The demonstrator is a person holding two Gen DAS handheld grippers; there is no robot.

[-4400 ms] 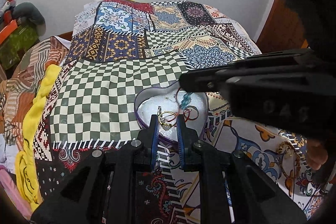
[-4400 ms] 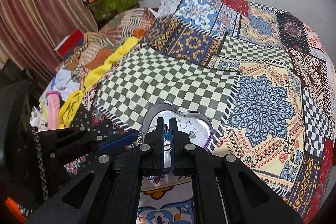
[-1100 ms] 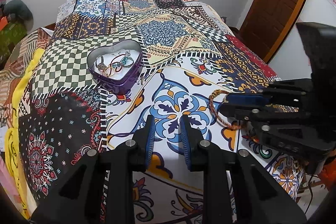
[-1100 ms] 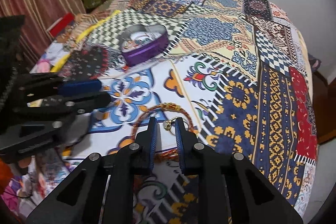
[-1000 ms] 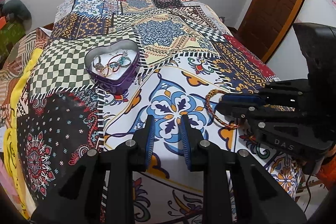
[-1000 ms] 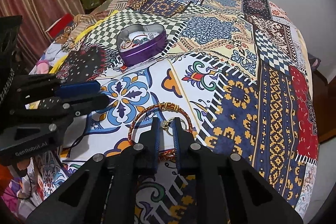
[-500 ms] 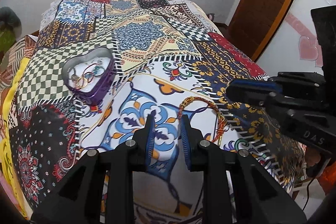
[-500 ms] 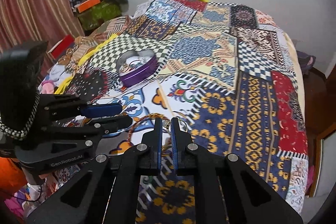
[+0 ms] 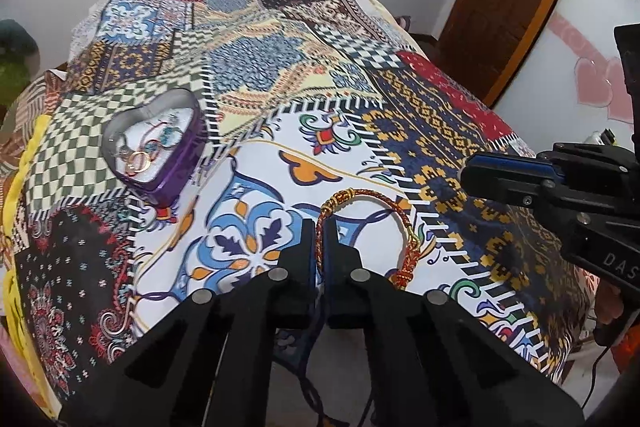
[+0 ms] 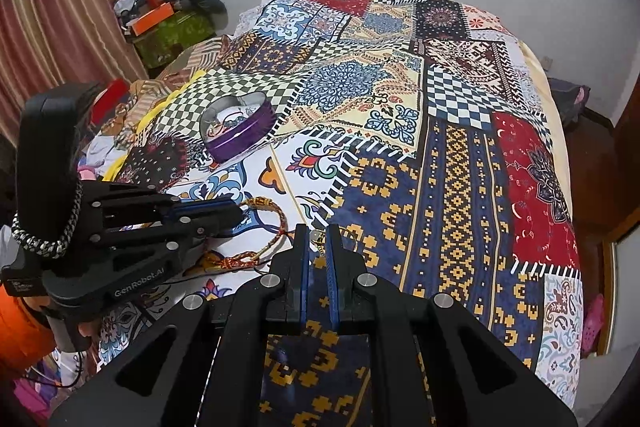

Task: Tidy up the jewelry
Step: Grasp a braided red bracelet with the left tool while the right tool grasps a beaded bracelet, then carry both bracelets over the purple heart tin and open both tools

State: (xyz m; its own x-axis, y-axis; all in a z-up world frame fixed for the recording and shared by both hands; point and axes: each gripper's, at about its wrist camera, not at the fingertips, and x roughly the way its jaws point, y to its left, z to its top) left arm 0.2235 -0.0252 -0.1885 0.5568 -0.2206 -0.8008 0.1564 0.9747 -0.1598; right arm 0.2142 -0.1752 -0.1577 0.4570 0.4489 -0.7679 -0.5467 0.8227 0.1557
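the left gripper [image 9: 319,227] has its jaws drawn narrow around the near side of a braided red-and-gold cord bracelet [image 9: 404,223], the cord running straight between the two blue-lined fingers [image 9: 306,239]. the rest of the bracelet loops out ahead on the white floral patch of the patchwork bedspread [image 9: 440,115], near the bed's close edge, its knotted tail lying to the right.

the right gripper [image 10: 318,239] is pinched almost closed on a small gold ring [image 10: 320,237] that peeks out between its tips, over the navy-and-yellow patch just beside the bracelet; whether the ring is lifted clear of the cloth cannot be told.

a purple heart-shaped tin [image 9: 176,163] sits well apart toward the bed's left side, on the edge of the green checkered patch, open and holding several rings and small pieces [image 9: 138,159].
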